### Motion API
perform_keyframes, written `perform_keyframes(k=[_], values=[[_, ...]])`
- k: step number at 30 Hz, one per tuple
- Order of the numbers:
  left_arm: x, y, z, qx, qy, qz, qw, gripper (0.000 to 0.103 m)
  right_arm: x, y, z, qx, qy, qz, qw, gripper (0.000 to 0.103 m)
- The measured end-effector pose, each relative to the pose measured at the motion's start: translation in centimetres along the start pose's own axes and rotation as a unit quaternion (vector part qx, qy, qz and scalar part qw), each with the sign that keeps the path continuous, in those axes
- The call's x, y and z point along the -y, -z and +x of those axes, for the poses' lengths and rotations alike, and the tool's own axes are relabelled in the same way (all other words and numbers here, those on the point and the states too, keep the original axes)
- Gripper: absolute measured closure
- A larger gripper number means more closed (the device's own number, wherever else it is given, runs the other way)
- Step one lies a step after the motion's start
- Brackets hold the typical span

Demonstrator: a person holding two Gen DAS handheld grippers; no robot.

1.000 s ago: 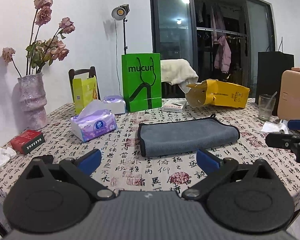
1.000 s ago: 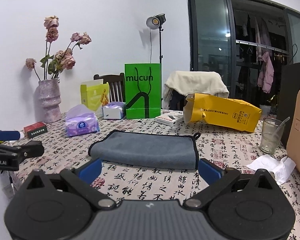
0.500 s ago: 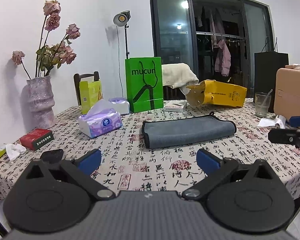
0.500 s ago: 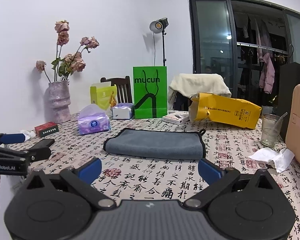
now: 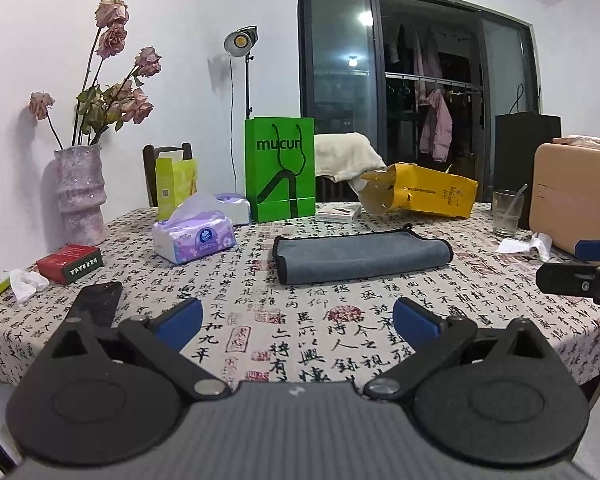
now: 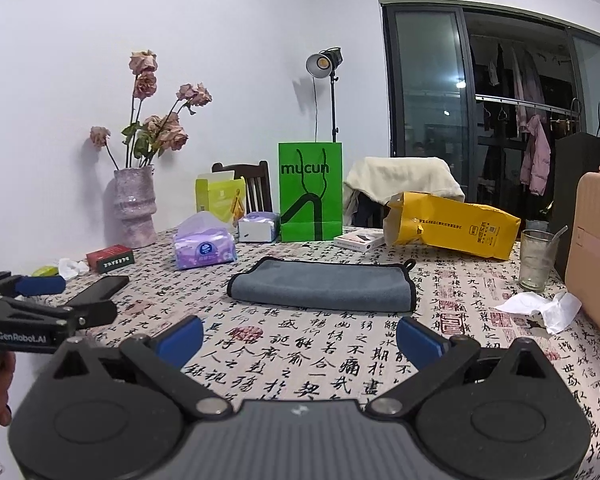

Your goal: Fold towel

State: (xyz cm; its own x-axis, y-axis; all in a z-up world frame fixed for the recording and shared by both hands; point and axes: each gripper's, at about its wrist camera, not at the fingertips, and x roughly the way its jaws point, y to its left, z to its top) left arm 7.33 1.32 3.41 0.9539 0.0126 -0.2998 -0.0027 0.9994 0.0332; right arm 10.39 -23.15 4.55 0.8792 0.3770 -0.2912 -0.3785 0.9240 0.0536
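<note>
From the left wrist, the left gripper (image 5: 296, 318) hovered with jaws spread wide, empty, near the folded grey towel (image 5: 362, 254) on the table (image 5: 300, 332). From the right wrist, the right gripper (image 6: 300, 336) likewise gaped, short of the towel (image 6: 324, 286).

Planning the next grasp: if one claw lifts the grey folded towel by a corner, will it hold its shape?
Probably not. The grey folded microfibre towel with black trim lies soft, its fold rounded, so it likely droops and unfolds. It looks light. On the printed tablecloth, pushing may bunch it rather than slide it.
</note>
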Motion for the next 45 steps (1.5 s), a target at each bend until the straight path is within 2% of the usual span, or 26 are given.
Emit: perform_keyframes(k=[10, 22, 34, 45], values=[[0.3, 1.2, -1.6, 0.020, 0.011, 0.007, 0.9997, 0.000, -1.2, 1.5, -1.9, 0.013, 0.011, 0.005, 1.000, 0.000], [1.9, 2.8, -4.1, 0.020, 0.038, 0.021, 0.9988, 0.000, -3.7, 3.8, -4.8, 0.024, 0.025, -0.001, 0.999, 0.000], [0.9, 3.4, -5.3, 0.024, 0.020, -0.004, 0.9995, 0.000, -3.2, 5.1, -7.2, 0.024, 0.036, 0.038, 0.998, 0.000], [1.1, 3.5, -5.8, 0.027, 0.020, 0.005, 0.9994, 0.000, -4.1, 5.5, -7.9, 0.024, 0.029, 0.027, 0.999, 0.000]])
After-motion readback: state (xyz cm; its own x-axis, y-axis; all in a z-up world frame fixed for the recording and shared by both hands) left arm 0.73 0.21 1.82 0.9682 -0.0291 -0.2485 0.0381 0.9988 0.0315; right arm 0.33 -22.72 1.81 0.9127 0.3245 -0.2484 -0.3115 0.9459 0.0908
